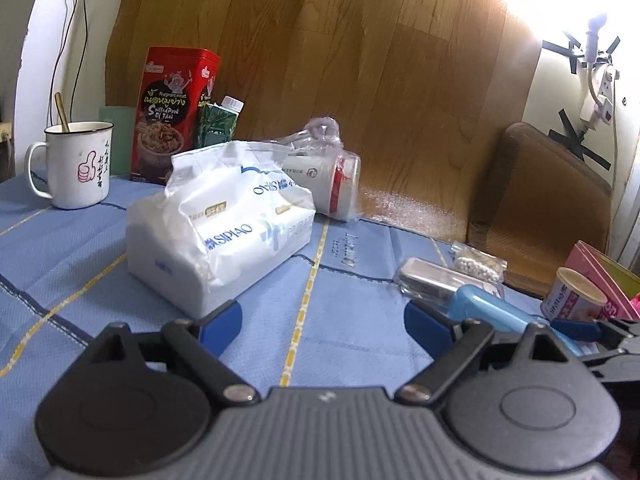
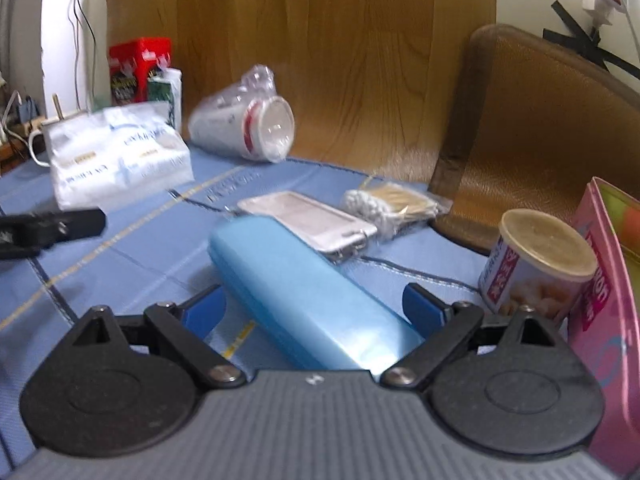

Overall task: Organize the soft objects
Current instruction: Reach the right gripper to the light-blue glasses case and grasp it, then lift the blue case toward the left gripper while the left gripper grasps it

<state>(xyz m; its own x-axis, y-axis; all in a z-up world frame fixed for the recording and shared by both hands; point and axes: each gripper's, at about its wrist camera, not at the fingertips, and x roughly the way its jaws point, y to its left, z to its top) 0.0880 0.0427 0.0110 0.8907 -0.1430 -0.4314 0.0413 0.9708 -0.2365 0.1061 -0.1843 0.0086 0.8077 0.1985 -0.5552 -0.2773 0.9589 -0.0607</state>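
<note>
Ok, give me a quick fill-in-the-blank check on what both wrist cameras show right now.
1. The sleeve of paper cups lies on its ____.
2. The white mug holds a ____.
3. The right gripper stands open with the blue ____ between its fingers.
4. The tissue pack lies on a ____ tablecloth, ahead and to the left of the open left gripper.

Missing words: side; spoon; case; blue
</note>
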